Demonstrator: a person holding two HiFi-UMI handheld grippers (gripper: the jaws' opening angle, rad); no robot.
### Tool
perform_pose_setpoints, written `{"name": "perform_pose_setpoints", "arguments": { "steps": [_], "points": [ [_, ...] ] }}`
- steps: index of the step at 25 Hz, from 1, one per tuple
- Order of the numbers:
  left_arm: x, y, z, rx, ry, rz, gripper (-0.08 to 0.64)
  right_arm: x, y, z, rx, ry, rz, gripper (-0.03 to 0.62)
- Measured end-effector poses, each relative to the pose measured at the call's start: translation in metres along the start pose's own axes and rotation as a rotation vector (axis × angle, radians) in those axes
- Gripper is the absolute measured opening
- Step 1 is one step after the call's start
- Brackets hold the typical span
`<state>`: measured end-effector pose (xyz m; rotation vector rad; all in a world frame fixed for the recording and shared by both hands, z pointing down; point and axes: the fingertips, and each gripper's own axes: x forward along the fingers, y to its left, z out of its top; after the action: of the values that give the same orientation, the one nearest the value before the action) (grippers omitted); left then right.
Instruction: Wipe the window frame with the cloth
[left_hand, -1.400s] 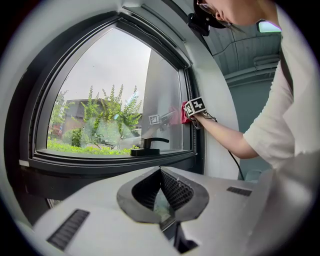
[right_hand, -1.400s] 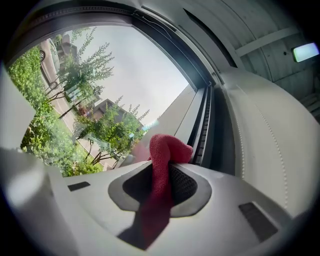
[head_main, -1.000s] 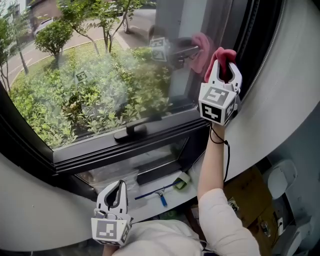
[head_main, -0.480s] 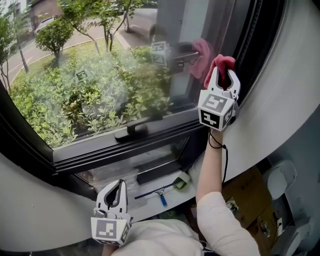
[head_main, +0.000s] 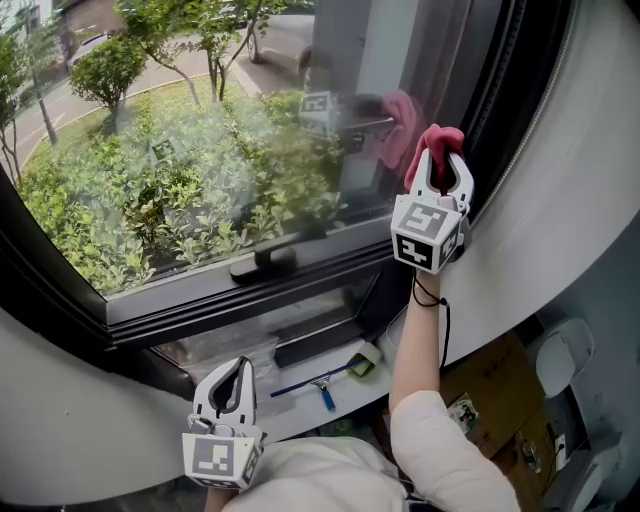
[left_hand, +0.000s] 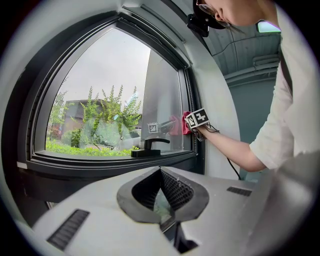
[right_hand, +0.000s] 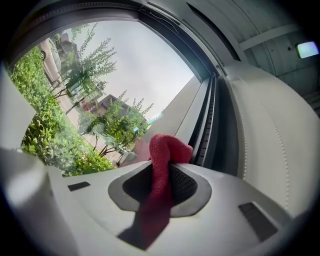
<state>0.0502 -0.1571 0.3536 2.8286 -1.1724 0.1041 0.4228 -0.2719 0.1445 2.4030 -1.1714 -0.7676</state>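
Right hand-held gripper (head_main: 440, 166) is holding the cloth (head_main: 441, 139) up at the side of the window frame (head_main: 497, 95).

Its jaws are pinching the red cloth, whose folded end is sticking out past the tips at 12 o'clock and seems to be meeting the pane where the glass (head_main: 200, 150) joins the dark frame. In the head view the frame strip is lying just at 2 o'clock of the cloth. Its long axis is running from about 7 up to 1 o'clock, so the wiping stroke will probably be following that line. The left hand-held gripper (head_main: 233, 386) is hanging low at 7 o'clock, jaws pressed together on nothing, well apart from the frame. The right one is plainly the nearer.
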Motion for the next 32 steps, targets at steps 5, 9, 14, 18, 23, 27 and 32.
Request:
{"name": "perform_pose_setpoints", "arguments": {
  "steps": [5,9,14,18,23,27,32],
  "points": [
    [0.001,0.0,0.001,-0.001,0.002,-0.002,0.009,-0.005,0.009,-0.015,0.009,0.025,0.016,0.095],
    [0.001,0.002,-0.002,-0.004,0.002,0.003,0.009,-0.01,0.019,-0.027,0.012,0.04,0.026,0.095],
    [0.001,0.002,-0.003,-0.005,0.003,0.003,0.009,-0.015,0.028,-0.041,-0.004,0.057,0.036,0.095],
    [0.001,0.002,-0.002,-0.004,0.003,0.002,0.009,-0.018,0.032,-0.047,-0.011,0.068,0.048,0.095],
    [0.0,0.001,-0.003,-0.007,0.006,0.003,0.009,-0.021,0.039,-0.056,-0.022,0.085,0.063,0.095],
    [-0.001,0.0,-0.003,-0.007,0.006,0.007,0.009,-0.024,0.044,-0.065,-0.027,0.101,0.076,0.095],
    [-0.002,-0.001,-0.003,-0.007,0.008,0.016,0.009,-0.027,0.051,-0.076,-0.042,0.118,0.087,0.095]
  ]
}}
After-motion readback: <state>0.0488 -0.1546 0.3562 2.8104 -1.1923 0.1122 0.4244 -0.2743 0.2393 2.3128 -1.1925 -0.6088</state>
